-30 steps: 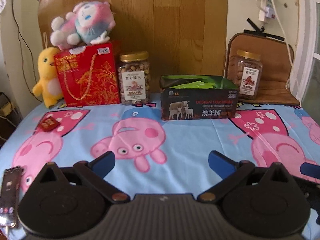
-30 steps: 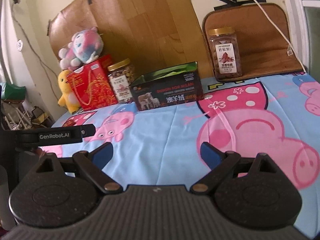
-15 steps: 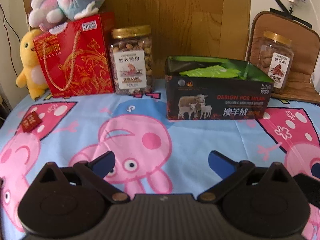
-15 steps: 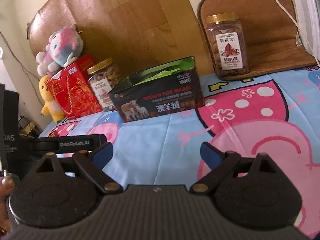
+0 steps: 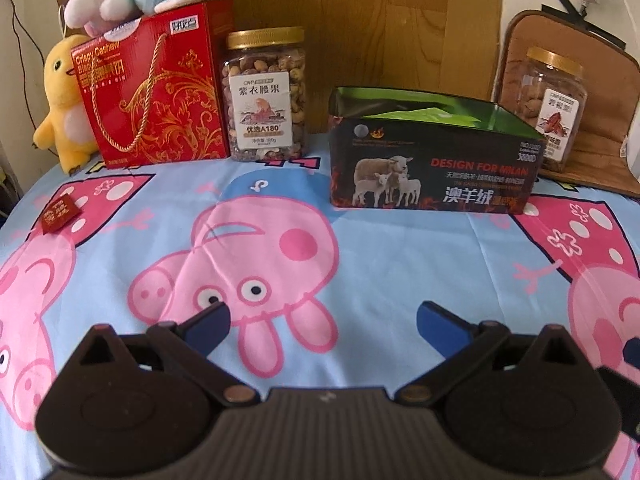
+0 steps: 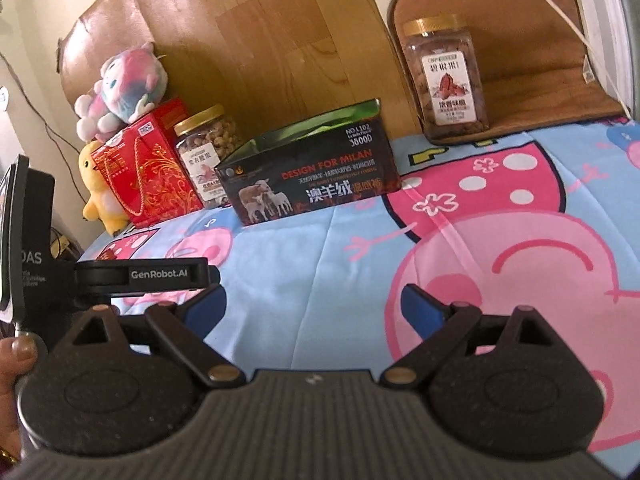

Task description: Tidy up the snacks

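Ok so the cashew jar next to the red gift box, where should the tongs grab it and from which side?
Probably take the cashew jar across its flat, squarish body below the gold lid, coming from the front. It stands upright with the red gift box close on one side, so that finger has little room. The left tongs are open and face it most directly.

1. I see a red cashew gift box (image 5: 154, 92) with a gold cord handle, upright at the back left.
2. Just beside it on its right stands a gold-lidded jar of nuts (image 5: 266, 94).
3. An open dark box (image 5: 432, 162) printed with sheep holds green packets.
4. A second gold-lidded jar (image 5: 554, 108) stands upright on a brown mat at the far right.
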A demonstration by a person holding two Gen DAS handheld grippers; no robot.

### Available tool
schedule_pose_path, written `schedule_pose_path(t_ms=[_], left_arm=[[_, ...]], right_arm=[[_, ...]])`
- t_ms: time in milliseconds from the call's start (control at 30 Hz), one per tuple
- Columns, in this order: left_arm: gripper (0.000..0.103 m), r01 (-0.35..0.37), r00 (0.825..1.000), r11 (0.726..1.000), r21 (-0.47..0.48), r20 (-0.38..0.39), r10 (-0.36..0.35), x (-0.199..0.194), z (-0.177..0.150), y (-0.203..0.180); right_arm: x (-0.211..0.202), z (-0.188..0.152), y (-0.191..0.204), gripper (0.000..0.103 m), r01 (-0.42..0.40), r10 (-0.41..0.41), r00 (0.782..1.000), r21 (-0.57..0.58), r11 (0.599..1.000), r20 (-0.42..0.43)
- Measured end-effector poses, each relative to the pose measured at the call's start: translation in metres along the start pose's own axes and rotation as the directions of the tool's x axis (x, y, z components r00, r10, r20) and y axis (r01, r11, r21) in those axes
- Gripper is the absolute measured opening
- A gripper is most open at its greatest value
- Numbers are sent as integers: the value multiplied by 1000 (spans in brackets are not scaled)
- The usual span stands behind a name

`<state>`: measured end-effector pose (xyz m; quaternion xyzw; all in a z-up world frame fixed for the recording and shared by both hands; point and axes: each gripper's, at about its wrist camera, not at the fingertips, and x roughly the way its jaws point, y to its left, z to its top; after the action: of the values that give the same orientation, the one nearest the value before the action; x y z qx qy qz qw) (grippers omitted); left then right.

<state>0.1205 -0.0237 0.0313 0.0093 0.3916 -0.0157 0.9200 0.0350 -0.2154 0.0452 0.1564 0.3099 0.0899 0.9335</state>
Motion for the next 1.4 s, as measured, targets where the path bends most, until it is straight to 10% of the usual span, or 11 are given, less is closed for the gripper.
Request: schedule_pose_path(t_ms=[1400], left_arm=[[103,9,994,999,46,104,-14,-59,-20,-14]], right_arm=[[-22,-14,10,96,-59,59,998,-24,998,22]])
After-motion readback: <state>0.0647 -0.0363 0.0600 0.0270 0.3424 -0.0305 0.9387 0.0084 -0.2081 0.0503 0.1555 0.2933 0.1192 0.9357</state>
